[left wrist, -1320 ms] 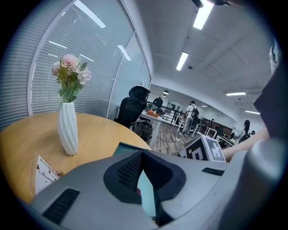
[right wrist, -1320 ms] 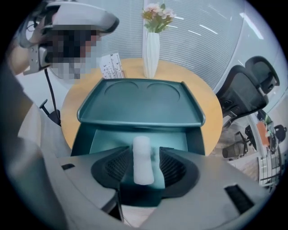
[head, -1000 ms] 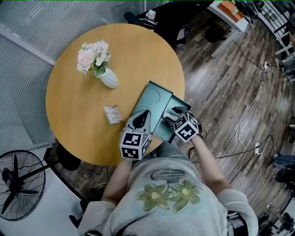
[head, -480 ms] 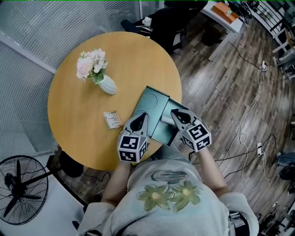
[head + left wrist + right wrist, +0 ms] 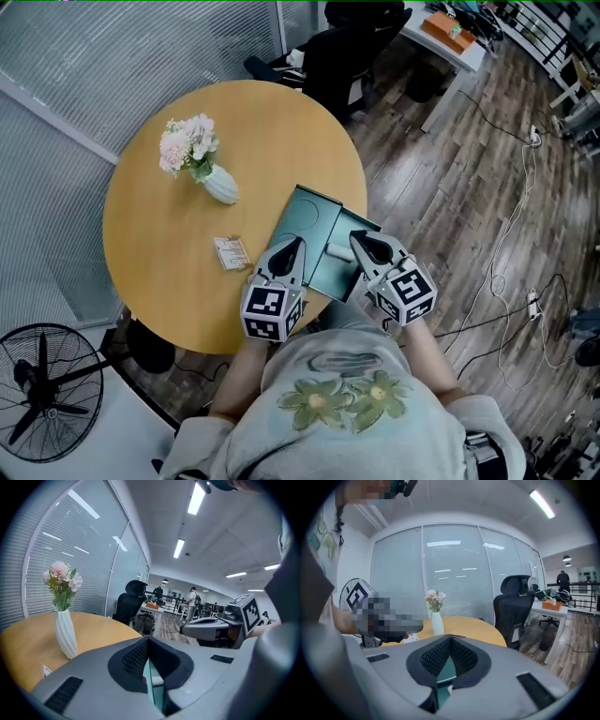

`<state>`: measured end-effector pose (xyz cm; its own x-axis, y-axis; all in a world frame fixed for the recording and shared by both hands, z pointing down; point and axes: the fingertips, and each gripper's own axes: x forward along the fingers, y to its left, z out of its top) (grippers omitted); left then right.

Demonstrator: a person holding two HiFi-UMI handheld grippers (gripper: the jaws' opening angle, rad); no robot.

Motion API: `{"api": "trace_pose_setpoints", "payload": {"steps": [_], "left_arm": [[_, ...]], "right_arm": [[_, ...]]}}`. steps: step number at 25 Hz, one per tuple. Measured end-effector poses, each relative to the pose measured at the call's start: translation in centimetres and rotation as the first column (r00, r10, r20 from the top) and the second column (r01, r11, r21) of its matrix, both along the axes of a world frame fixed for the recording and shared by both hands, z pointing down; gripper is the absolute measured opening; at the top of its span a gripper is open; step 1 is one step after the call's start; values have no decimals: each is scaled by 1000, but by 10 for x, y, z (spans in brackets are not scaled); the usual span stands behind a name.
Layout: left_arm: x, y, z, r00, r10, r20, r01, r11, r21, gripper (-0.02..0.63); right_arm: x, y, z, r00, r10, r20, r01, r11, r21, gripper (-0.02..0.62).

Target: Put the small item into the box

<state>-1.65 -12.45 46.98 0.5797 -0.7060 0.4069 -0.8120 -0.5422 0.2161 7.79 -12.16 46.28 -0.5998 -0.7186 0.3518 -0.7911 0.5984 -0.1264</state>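
A teal box (image 5: 307, 217) lies open at the near right edge of the round wooden table (image 5: 159, 253); a small pale object (image 5: 337, 250) rests in its inner tray. A small beige packet (image 5: 230, 252) lies on the table left of the box. My left gripper (image 5: 293, 242) is shut and empty, its tip over the box's near left part. My right gripper (image 5: 357, 237) is also shut with nothing in it, its tip at the tray's near right edge. In the left gripper view the jaws (image 5: 148, 639) meet; in the right gripper view the jaws (image 5: 450, 638) meet above teal.
A white vase (image 5: 222, 185) of pink flowers stands at the table's far left, also seen as the vase (image 5: 65, 637) and the vase (image 5: 437, 623). A black office chair (image 5: 342, 42) stands beyond the table, a floor fan (image 5: 42, 380) near left. Cables cross the wooden floor at right.
My right gripper stood open over the box's tray a second ago; it has shut and drawn back a little toward me. The left gripper has barely moved.
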Motion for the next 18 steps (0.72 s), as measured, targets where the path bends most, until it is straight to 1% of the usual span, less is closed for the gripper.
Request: {"api": "trace_pose_setpoints", "payload": {"steps": [8,18], "left_arm": [[6,10,-10,1000,18,-11,-18,1000,16,2],[9,16,-16,999,29,-15,-29,999,25,2]], "right_arm": [[-2,8,-22,1000,6,1,-6,999,46,3],[-5,13,-28,1000,2,-4,-1,998,56,3]]}}
